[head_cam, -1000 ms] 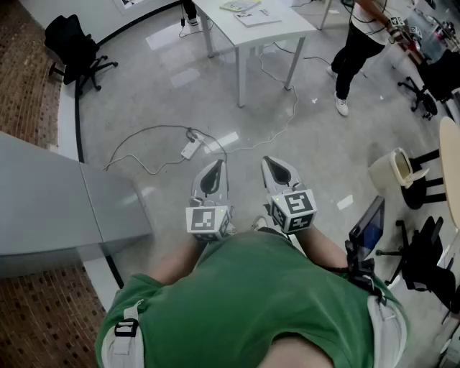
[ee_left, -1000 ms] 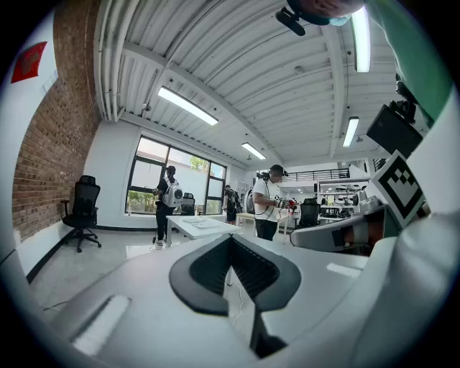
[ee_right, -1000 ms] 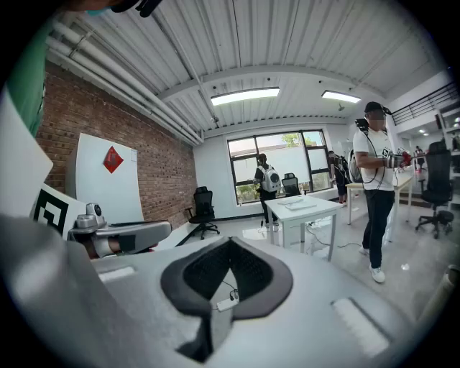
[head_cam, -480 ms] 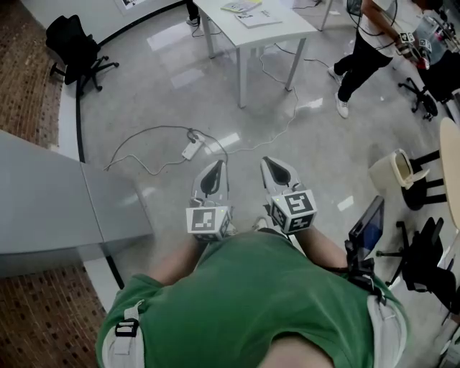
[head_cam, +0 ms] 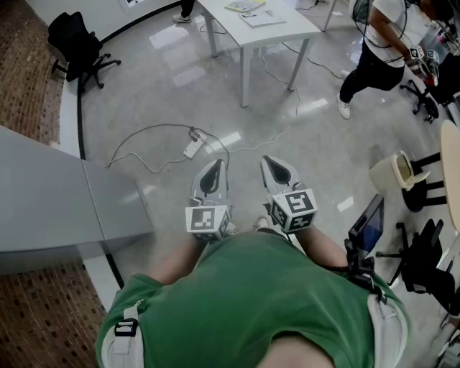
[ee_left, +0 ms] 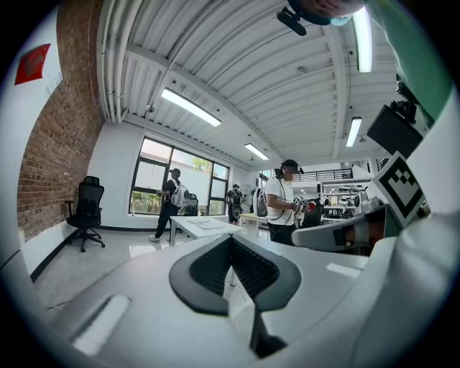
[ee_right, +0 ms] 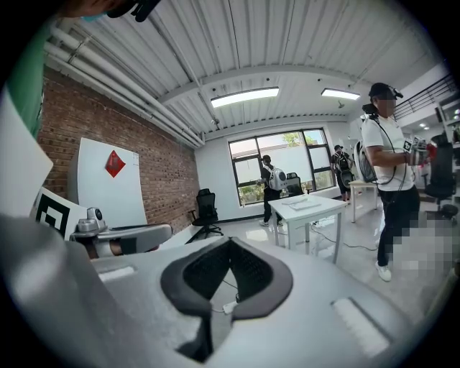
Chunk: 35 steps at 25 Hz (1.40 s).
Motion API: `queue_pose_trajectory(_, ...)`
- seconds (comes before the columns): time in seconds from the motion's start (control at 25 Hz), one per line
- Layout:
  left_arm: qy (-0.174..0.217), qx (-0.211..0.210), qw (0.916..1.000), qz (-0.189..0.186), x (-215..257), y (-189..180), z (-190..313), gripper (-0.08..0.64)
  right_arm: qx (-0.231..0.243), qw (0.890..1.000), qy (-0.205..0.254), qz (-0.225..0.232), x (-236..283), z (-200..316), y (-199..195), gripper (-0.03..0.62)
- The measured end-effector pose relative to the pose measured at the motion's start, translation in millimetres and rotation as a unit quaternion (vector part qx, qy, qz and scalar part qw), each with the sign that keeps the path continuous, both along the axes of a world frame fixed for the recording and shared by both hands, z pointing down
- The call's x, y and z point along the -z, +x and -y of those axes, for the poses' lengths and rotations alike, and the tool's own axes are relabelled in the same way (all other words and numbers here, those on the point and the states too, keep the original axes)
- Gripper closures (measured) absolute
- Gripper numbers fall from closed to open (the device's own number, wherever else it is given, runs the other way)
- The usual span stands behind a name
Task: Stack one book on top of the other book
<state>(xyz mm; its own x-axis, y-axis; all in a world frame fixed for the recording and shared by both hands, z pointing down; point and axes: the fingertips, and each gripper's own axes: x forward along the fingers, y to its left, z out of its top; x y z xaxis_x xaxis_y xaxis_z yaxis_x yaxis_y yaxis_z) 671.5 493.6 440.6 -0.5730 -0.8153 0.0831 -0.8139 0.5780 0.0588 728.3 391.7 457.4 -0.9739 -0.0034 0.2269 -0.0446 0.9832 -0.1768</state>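
Two books, a greenish one (head_cam: 241, 6) and a pale one (head_cam: 261, 18), lie apart on a white table (head_cam: 277, 32) far ahead across the floor. The right gripper view shows them as thin flat shapes (ee_right: 300, 203) on that table (ee_right: 316, 210). I hold both grippers side by side in front of my green shirt, pointing toward the table. My left gripper (head_cam: 213, 167) is shut with nothing in it, its jaws meeting (ee_left: 231, 241). So is my right gripper (head_cam: 276, 164), jaws together (ee_right: 230, 244).
A power strip with cable (head_cam: 190, 149) lies on the floor between me and the table. A grey counter (head_cam: 43, 194) stands at left, a black office chair (head_cam: 72, 43) beyond it. A person (head_cam: 374, 50) walks at upper right; a bin (head_cam: 394, 171) and a screen (head_cam: 366, 224) stand at right.
The person at upper right has stepped further right and nearer. Both grippers have stayed where they were, shut.
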Motion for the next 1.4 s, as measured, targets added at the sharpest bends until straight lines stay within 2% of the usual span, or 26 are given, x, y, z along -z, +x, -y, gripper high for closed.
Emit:
queue_pose_trajectory(0.8,0.006,0.03,0.999,-0.032,-24,-45,-78,0.553,-0.006,1.0,0.001,-0.016,-13,-62,-38,0.589)
queue_pose_trajectory(1.16,0.003,0.062,0.997,-0.046,-35,-65,-91,0.552,0.017,1.0,0.006,-0.025,-8,-74,-62,0.589)
queue_pose_trajectory(1.4,-0.005,0.096,0.9942,-0.047,-38,-95,-84,0.552,0.045,0.999,0.004,-0.027,-18,-61,-97,0.589)
